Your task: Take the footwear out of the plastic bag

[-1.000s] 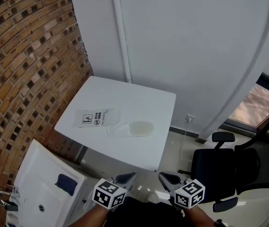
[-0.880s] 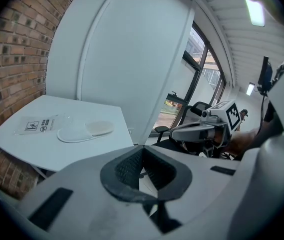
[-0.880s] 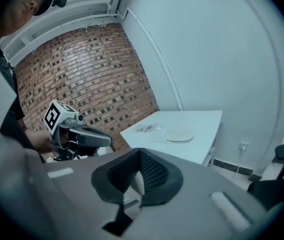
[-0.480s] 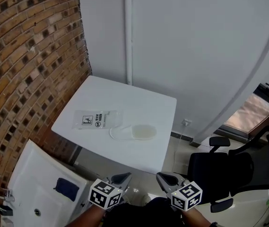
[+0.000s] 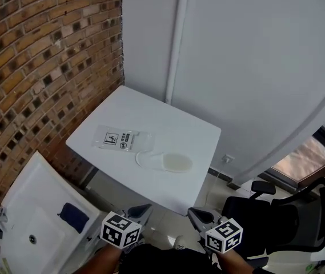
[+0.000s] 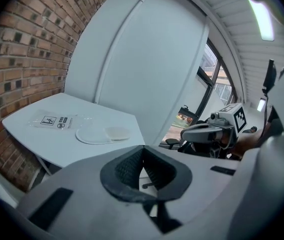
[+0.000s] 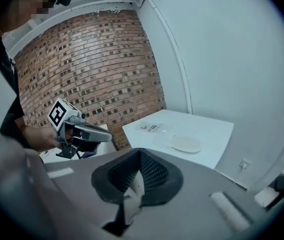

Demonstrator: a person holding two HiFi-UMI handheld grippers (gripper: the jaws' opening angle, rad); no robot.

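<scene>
A clear plastic bag (image 5: 121,139) lies flat toward the left edge of the white counter (image 5: 193,135), and the pale footwear (image 5: 165,162) overlaps its right end near the middle. Off the near edge hang the left hand-held gripper (image 5: 141,211) and the right hand-held gripper (image 5: 196,214), each with its jaws pressed together on nothing.

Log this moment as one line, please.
phase: pre-grasp; left gripper: shut, empty; right gripper: shut, empty; slipper, plastic bag: on table, untouched

Brick wall (image 5: 36,67), white wall (image 5: 253,67), white table (image 5: 173,119), black office chair (image 5: 276,227), window (image 5: 302,161)
</scene>
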